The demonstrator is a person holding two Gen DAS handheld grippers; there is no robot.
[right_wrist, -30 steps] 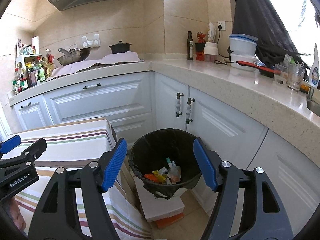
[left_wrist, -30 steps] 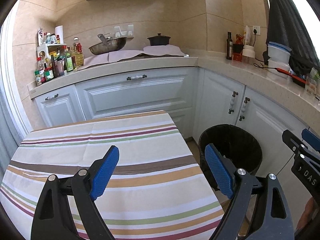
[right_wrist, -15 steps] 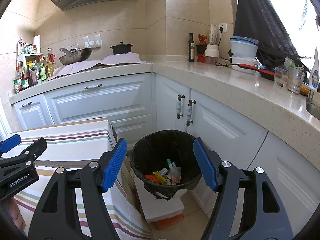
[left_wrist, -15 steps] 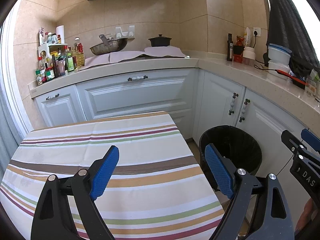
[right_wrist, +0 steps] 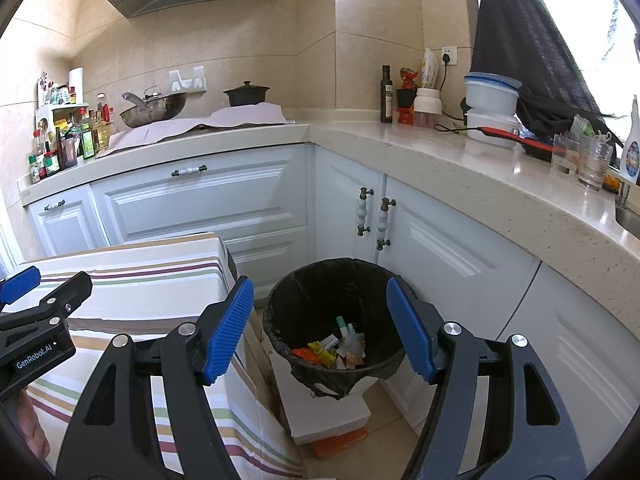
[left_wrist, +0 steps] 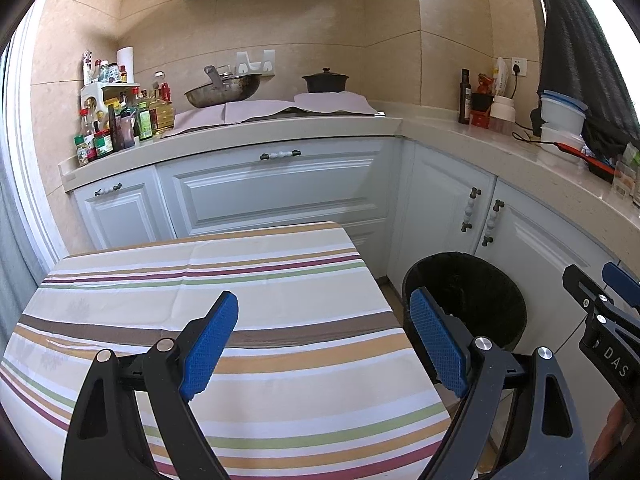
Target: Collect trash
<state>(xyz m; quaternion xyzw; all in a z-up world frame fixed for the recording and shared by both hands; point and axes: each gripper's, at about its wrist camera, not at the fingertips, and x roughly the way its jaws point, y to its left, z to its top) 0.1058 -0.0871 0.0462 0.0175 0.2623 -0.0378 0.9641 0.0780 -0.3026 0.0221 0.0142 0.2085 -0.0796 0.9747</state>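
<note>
A round bin with a black liner (right_wrist: 280,312) stands on the floor by the corner cabinets, right of the table; it also shows in the left wrist view (left_wrist: 508,300). Several wrappers and scraps of trash (right_wrist: 332,350) lie at its bottom. My right gripper (right_wrist: 320,328) is open and empty, held above and in front of the bin. My left gripper (left_wrist: 324,340) is open and empty above the striped tablecloth (left_wrist: 240,280), near the table's right edge. No trash shows on the cloth.
White cabinets (left_wrist: 280,188) and a beige L-shaped counter (right_wrist: 460,152) run behind and to the right. A wok (left_wrist: 222,92), a black pot (left_wrist: 325,80) and bottles (left_wrist: 120,120) stand on it. White and orange boxes (right_wrist: 328,412) lie under the bin.
Both grippers have drawn back and risen slightly, so the bin and table sit a little lower in view. Both stay open and empty.
</note>
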